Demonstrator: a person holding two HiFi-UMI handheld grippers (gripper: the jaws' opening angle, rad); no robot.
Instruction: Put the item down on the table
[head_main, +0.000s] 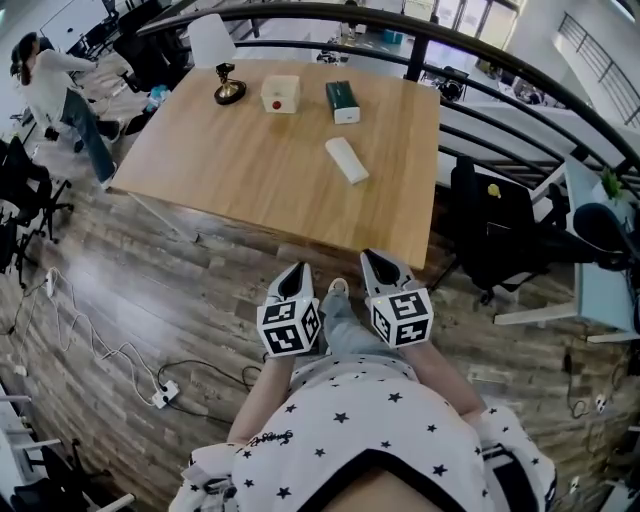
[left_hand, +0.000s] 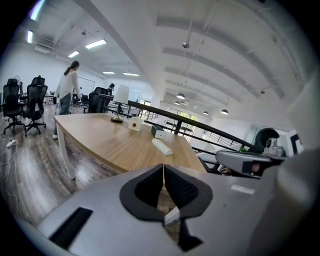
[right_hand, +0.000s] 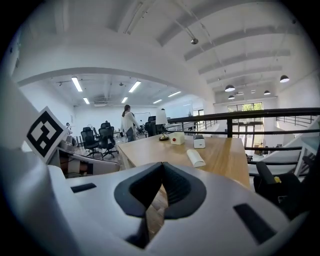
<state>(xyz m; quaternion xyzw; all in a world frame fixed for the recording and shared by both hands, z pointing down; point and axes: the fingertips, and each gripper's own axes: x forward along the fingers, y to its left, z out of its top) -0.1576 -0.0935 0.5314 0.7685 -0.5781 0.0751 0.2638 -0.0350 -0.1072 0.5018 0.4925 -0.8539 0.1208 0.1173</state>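
Note:
A white oblong item (head_main: 346, 159) lies flat on the wooden table (head_main: 250, 160), right of its middle; it also shows as the white oblong item (left_hand: 161, 146) and the white oblong item (right_hand: 195, 157). My left gripper (head_main: 296, 271) and right gripper (head_main: 376, 262) hang side by side in front of the table's near edge, close to my body and well short of the item. The left gripper (left_hand: 163, 170) has its jaws closed with nothing between them. The right gripper (right_hand: 162, 167) is shut and empty too.
At the table's far side stand a dark green box (head_main: 342, 101), a cream box with a red dot (head_main: 281, 94) and a small brass lamp base (head_main: 229, 88). A person (head_main: 55, 85) stands at the far left. Office chairs (head_main: 500, 225) sit right of the table. Cables (head_main: 110, 355) lie on the floor.

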